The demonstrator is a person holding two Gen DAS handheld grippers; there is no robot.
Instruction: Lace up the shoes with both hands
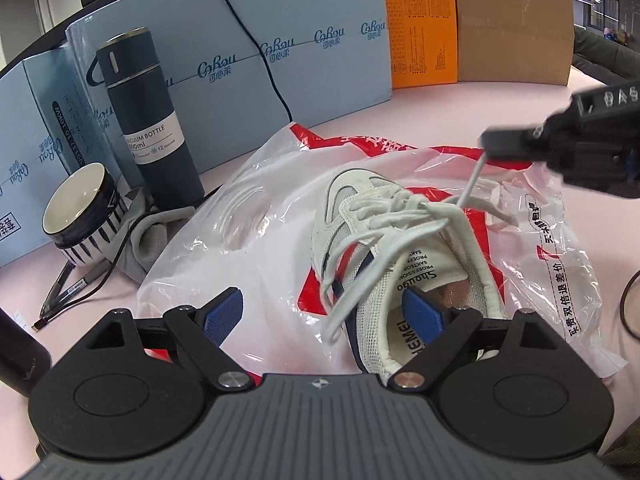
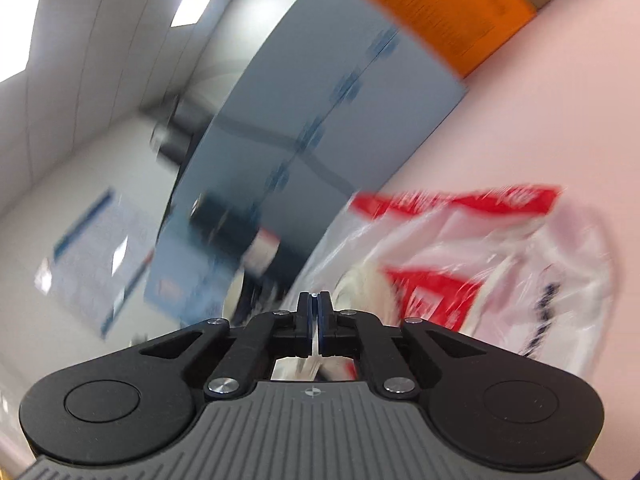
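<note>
Hovering at the shoe's heel, the left gripper (image 1: 324,316) stands with jaws wide and empty, a slack lace loop (image 1: 340,308) hanging between them. The shoe (image 1: 384,248) lies on a plastic bag (image 1: 240,240), toe pointing away. Beyond, the right gripper (image 1: 490,146) pinches a lace end (image 1: 472,180), drawn taut up from the eyelets.

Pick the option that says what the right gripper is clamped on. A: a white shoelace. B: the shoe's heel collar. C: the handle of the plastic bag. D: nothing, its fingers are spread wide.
A: in the left wrist view the right gripper has its jaws closed on a white shoelace that runs taut down to the shoe; the right wrist view shows the pads pressed together.
</note>
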